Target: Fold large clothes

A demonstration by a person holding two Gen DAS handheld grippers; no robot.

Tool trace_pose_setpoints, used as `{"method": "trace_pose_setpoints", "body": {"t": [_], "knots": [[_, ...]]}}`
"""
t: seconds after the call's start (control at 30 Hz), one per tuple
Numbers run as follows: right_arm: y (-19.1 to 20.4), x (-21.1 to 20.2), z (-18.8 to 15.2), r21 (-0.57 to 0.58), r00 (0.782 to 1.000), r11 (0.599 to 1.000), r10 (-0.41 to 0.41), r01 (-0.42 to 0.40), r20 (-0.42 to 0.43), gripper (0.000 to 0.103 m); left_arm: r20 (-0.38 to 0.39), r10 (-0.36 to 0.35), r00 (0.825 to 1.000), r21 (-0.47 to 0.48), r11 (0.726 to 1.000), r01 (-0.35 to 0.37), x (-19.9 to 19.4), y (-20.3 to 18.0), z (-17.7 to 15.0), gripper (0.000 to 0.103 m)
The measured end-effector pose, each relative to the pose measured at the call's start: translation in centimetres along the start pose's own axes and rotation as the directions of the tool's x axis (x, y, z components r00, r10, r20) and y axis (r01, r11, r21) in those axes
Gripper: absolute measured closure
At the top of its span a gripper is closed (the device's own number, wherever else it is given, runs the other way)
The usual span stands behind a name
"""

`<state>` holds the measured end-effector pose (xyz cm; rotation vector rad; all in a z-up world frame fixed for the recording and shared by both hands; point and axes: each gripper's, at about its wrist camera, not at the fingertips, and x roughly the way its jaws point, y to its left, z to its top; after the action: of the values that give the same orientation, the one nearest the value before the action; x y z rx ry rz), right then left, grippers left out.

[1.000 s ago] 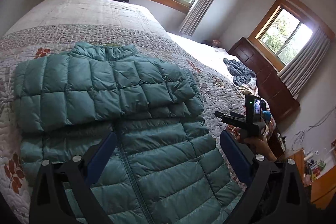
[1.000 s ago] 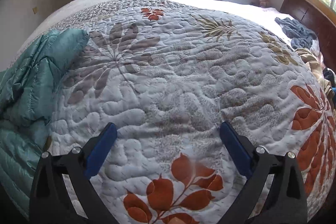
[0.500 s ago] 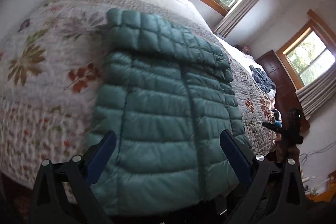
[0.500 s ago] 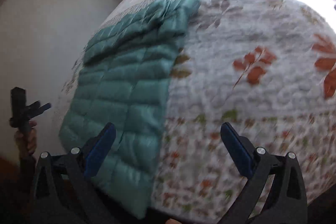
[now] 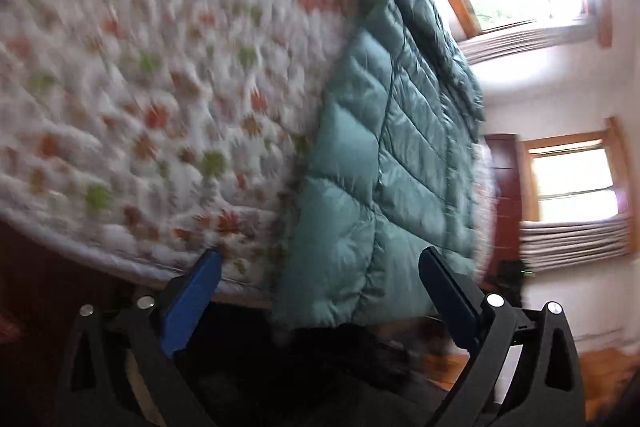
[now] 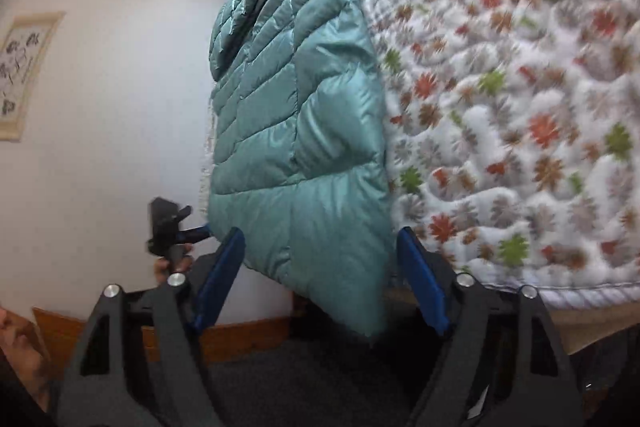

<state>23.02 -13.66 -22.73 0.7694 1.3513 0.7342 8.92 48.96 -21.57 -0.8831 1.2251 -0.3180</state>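
A teal quilted puffer jacket (image 5: 384,163) lies flat on a bed covered by a white quilted bedspread with red and green floral print (image 5: 152,99), and its hem reaches the bed's near edge and hangs slightly over it. Both wrist views are rolled sideways, the left one blurred. The left gripper (image 5: 320,291) is spread wide with its blue-padded fingers (image 5: 192,299) apart and nothing between them, just short of the jacket's hem at one lower corner. The right gripper (image 6: 320,279) is likewise released, its jaws standing on either side of the other lower corner (image 6: 344,291) of the jacket without clear contact; whether the pads touch the fabric cannot be told. In the right wrist view the left gripper (image 6: 192,233) appears beyond the jacket, held by a hand (image 6: 172,265) before a white wall with a framed picture (image 6: 24,75). Two wood-framed windows (image 5: 576,179) with curtains show in the left view.
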Motion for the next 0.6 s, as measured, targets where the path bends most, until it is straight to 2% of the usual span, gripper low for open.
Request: {"method": "trace_pose_setpoints", "body": {"t": [0.07, 0.13, 0.17, 0.23, 0.27, 0.3, 0.33, 0.37, 0.4, 0.5, 0.6], "knots": [[0.5, 0.7, 0.2, 0.001, 1.0, 1.0, 0.02, -0.02, -0.02, 0.034, -0.021, -0.031, 0.999, 0.015, 0.999, 0.032, 0.1, 0.0, 0.1, 0.004], [1.1, 1.3, 0.5, -0.002, 0.999, 1.0, 0.027, -0.028, -0.032, 0.039, -0.052, -0.092, 0.994, 0.012, 0.996, 0.093, 0.4, -0.3, 0.0, 0.01], [1.3, 1.5, 0.6, -0.002, 0.999, 1.0, 0.031, -0.032, -0.034, 0.042, -0.076, -0.092, 0.993, 0.035, 0.995, 0.095, 0.8, -0.8, -0.2, 0.019], [1.3, 1.7, 0.7, 0.011, 0.999, 0.999, 0.04, -0.039, -0.029, 0.048, -0.102, -0.063, 0.993, 0.065, 0.995, 0.07, 1.7, -1.3, -0.1, 0.023], [1.2, 1.8, 0.7, 0.021, 0.999, 0.999, 0.043, -0.043, -0.026, 0.051, -0.109, -0.065, 0.992, 0.051, 0.996, 0.071, 2.2, -0.9, 0.0, 0.031], [0.8, 1.5, 0.6, 0.03, 0.998, 0.998, 0.053, -0.052, -0.022, 0.055, -0.109, -0.07, 0.992, 0.038, 0.996, 0.075, 2.5, -0.5, 0.2, 0.045], [0.9, 1.7, 0.5, 0.034, 0.998, 0.998, 0.062, -0.061, -0.026, 0.058, -0.105, -0.073, 0.992, 0.029, 0.997, 0.076, 2.5, -0.4, 0.3, 0.051], [0.8, 1.5, 0.2, 0.03, 0.998, 0.998, 0.064, -0.063, -0.03, 0.066, -0.097, -0.086, 0.991, 0.017, 0.996, 0.088, 2.4, 0.1, 0.4, 0.073], [0.8, 1.2, -0.3, 0.023, 0.997, 0.997, 0.073, -0.072, -0.036, 0.074, -0.095, -0.112, 0.989, -0.002, 0.994, 0.112, 2.3, 0.4, 0.4, 0.086], [1.2, 1.2, -0.8, 0.016, 0.997, 0.997, 0.078, -0.078, -0.021, 0.091, -0.069, -0.185, 0.98, -0.058, 0.982, 0.181, 2.2, 1.1, -0.1, 0.096], [2.9, -0.2, -1.0, -0.01, 0.991, 0.992, 0.129, -0.129, 0.031, 0.097, -0.01, -0.278, 0.961, -0.062, 0.959, 0.276, 1.2, 0.5, -0.9, 0.098]]}}
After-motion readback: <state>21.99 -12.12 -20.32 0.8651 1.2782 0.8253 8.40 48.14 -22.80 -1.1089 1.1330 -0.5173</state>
